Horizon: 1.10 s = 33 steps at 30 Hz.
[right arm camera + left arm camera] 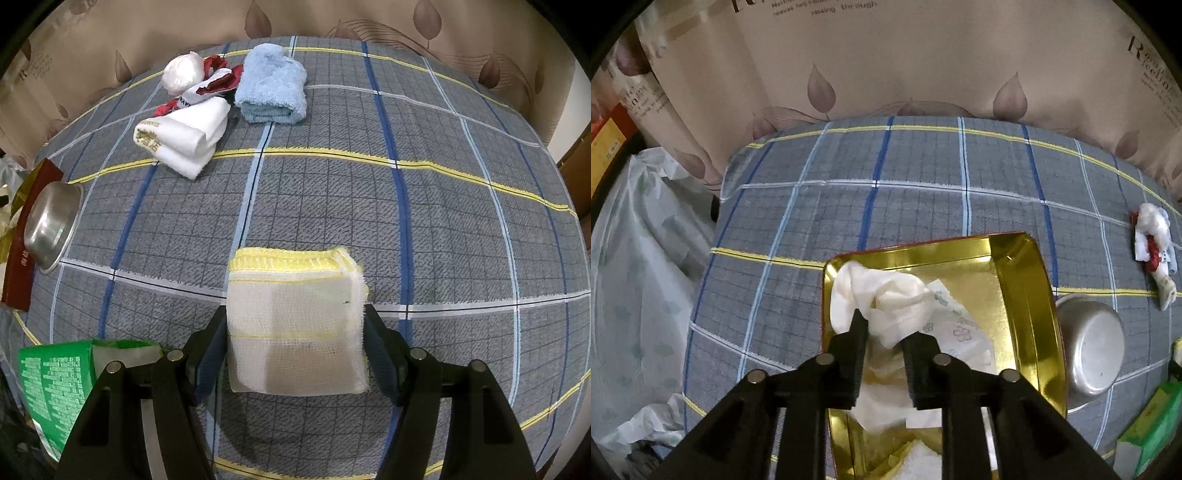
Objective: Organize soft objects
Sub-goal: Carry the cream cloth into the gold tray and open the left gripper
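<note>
Plaid cloth (424,206), grey with blue, white and yellow lines, covered the whole work surface, and a leaf-print curtain (905,66) hung behind it.

Only the left wrist view looked into the gold tin (1027,280). In it lay a cream rag (886,299) on a flower-print packet (960,328), with a white towel (919,461) at the tin's near end. The left gripper (884,332) hung over the tin, its jaws parted with the rag bunched between them; whether they pinched it could not be told. A steel bowl (1093,350) sat upside down just right of the tin. Plastic bags (639,266) were heaped left of the tin, beyond the cloth's edge.

Only the right wrist view showed the gauze stack (295,321), yellow-edged, held off the cloth with the right gripper (295,325) clamped against its two sides. Beyond the gauze, well apart from it, lay a blue towel (273,88), a white towel with gold lettering (184,144), and a red-and-white bundle (199,81). That bundle showed in the left view only small, far right of the tin. A green box (55,380) lay left of the gauze.
</note>
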Motion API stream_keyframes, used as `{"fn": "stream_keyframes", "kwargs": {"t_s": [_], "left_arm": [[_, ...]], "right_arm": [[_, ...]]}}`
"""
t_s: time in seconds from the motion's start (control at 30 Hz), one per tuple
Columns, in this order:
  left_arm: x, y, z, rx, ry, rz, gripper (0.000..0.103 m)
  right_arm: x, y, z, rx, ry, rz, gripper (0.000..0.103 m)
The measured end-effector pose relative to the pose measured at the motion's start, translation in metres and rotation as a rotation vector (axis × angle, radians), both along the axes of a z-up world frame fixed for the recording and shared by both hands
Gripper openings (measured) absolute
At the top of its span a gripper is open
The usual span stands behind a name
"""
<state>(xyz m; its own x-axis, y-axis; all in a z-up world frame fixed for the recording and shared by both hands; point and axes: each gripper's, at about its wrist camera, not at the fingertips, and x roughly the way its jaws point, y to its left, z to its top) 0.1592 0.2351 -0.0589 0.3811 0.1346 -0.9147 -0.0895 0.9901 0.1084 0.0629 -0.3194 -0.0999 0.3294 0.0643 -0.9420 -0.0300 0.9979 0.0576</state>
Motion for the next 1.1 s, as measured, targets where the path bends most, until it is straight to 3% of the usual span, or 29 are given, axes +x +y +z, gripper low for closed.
{"fn": "stream_keyframes", "kwargs": {"t_s": [0.1,0.2,0.37,0.6,0.83,1.0,1.1], "left_arm": [[0.000,0.001,-0.001,-0.027,0.000,-0.008,0.032],[0.000,0.002,0.003,-0.058,-0.011,-0.013,0.035],[-0.008,0.001,0.016,-0.043,-0.046,-0.011,0.035],[-0.049,-0.011,0.037,-0.018,-0.109,-0.016,0.035],[-0.095,-0.017,0.038,-0.082,-0.125,-0.009,0.035],[-0.115,-0.017,0.035,-0.036,-0.141,0.007,0.035],[-0.123,-0.014,0.031,-0.050,-0.141,0.031,0.036]], "right_arm": [[0.001,0.000,0.000,-0.004,0.004,-0.001,0.067],[0.001,0.001,0.000,-0.013,0.007,-0.001,0.067],[0.003,0.003,-0.001,-0.021,0.012,-0.003,0.067],[0.005,0.003,-0.001,-0.030,0.018,-0.011,0.067],[0.008,0.004,-0.001,-0.035,0.024,-0.019,0.065],[0.006,0.005,0.000,-0.051,0.016,-0.026,0.063],[0.005,0.006,0.001,-0.059,0.017,-0.027,0.063]]}}
